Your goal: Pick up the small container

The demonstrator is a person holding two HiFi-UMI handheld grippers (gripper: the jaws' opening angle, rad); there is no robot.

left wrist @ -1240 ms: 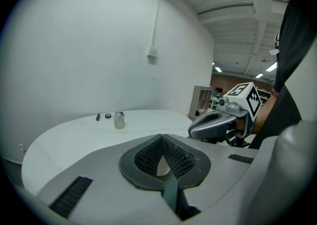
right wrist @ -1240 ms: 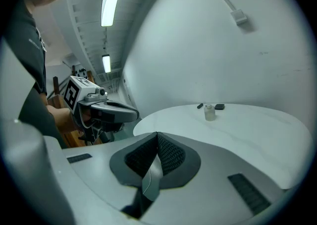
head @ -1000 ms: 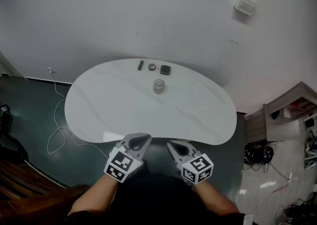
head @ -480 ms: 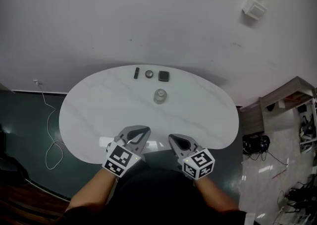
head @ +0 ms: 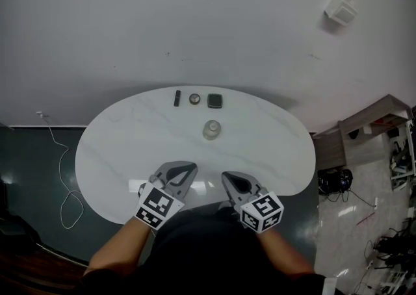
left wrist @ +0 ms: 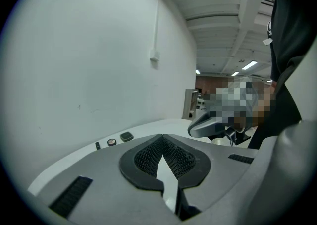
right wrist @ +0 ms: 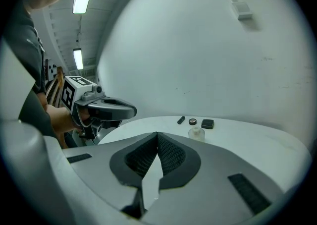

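Observation:
The small container (head: 211, 130), a clear squat jar with a lid, stands upright near the middle of the white table (head: 117, 151), toward its far side. The right gripper view shows the jar (right wrist: 196, 132) ahead and a little right of the jaws. My left gripper (head: 187, 169) and right gripper (head: 228, 177) hover side by side over the table's near edge, well short of the jar. Both are shut, tips meeting, with nothing between them. In the left gripper view the left gripper (left wrist: 162, 138) points across the table, and I cannot make out the jar there.
Along the table's far edge lie a black stick (head: 177, 97), a round tin (head: 195, 99) and a black square case (head: 214, 100). A cable (head: 62, 177) trails on the floor at left. A wooden shelf (head: 370, 131) and clutter stand at right.
The head view has shifted, so the table sits lower and more centred. Both grippers have come forward from just off the table to over its near edge. The jar has not moved.

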